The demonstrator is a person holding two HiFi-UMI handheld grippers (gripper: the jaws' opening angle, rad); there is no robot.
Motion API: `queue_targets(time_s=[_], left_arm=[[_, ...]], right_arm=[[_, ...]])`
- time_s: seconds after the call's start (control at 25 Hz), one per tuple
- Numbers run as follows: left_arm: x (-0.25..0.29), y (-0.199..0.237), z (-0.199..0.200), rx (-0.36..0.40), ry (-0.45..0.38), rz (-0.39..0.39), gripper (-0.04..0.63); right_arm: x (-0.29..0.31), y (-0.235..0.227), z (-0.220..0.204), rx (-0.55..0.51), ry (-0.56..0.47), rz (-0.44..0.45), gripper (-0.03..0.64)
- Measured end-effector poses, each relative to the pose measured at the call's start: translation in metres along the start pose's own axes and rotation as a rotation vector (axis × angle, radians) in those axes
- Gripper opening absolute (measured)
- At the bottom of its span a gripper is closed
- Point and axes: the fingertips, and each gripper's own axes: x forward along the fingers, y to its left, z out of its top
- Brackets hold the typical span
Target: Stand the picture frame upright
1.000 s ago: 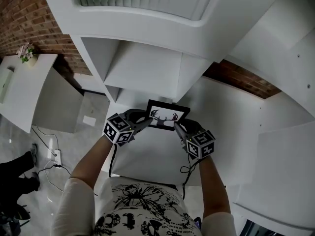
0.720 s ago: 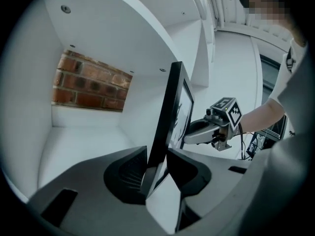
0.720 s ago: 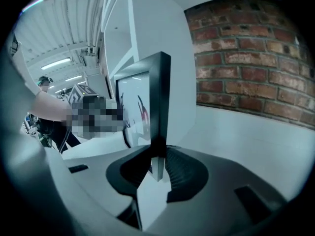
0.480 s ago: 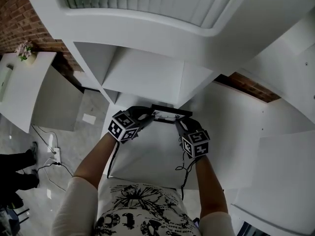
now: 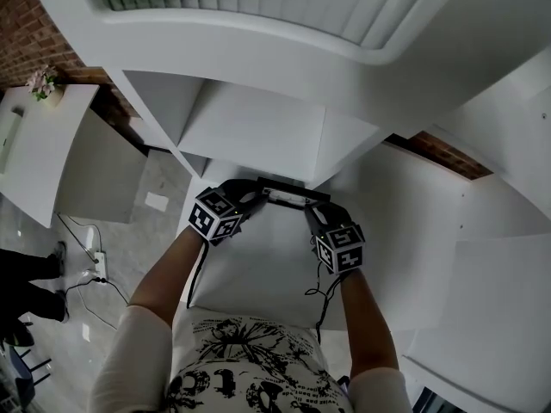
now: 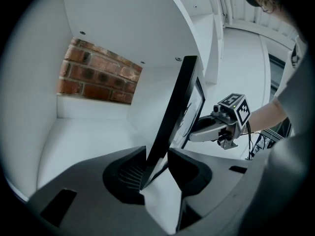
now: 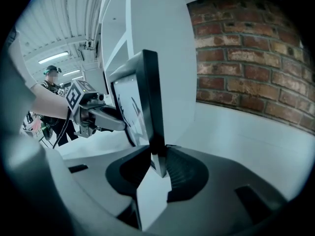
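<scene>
The black picture frame (image 5: 287, 194) stands nearly upright on the white shelf (image 5: 258, 265), seen edge-on from above. In the left gripper view its dark edge (image 6: 172, 112) rises between the jaws of my left gripper (image 6: 156, 151). Those jaws are opening, and a gap shows beside the frame's lower corner. My right gripper (image 7: 158, 149) is shut on the frame's opposite lower corner (image 7: 150, 97), and the white picture with a dark drawing (image 7: 129, 109) faces the person. Each gripper sees the other across the frame: the right gripper (image 6: 209, 130) and the left gripper (image 7: 101, 116).
The shelf compartment has white side walls (image 6: 118, 28) and a brick wall behind it (image 7: 251, 53). More white shelves rise above (image 5: 258, 119). A white side table with flowers (image 5: 41, 84) and floor cables (image 5: 86, 274) lie to the left. A person stands in the background (image 7: 51, 77).
The frame has tipped up from a tilt with its picture showing to edge-on and nearly upright. Both grippers have moved slightly farther into the shelf with it.
</scene>
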Motion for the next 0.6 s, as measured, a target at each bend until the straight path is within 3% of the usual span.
queue_targets(time_s=[0.44, 0.52, 0.6], left_arm=[[0.000, 0.000, -0.002, -0.049, 0.006, 0.038, 0.161], [0.001, 0.002, -0.006, -0.074, 0.020, 0.057, 0.195], [0.000, 0.006, -0.009, -0.076, 0.032, 0.078, 0.234]], right_arm=[[-0.002, 0.001, 0.001, 0.006, 0.006, -0.010, 0.101], [-0.002, 0.000, -0.001, 0.006, 0.006, -0.024, 0.103], [0.000, -0.001, 0.000, 0.002, -0.005, -0.043, 0.162]])
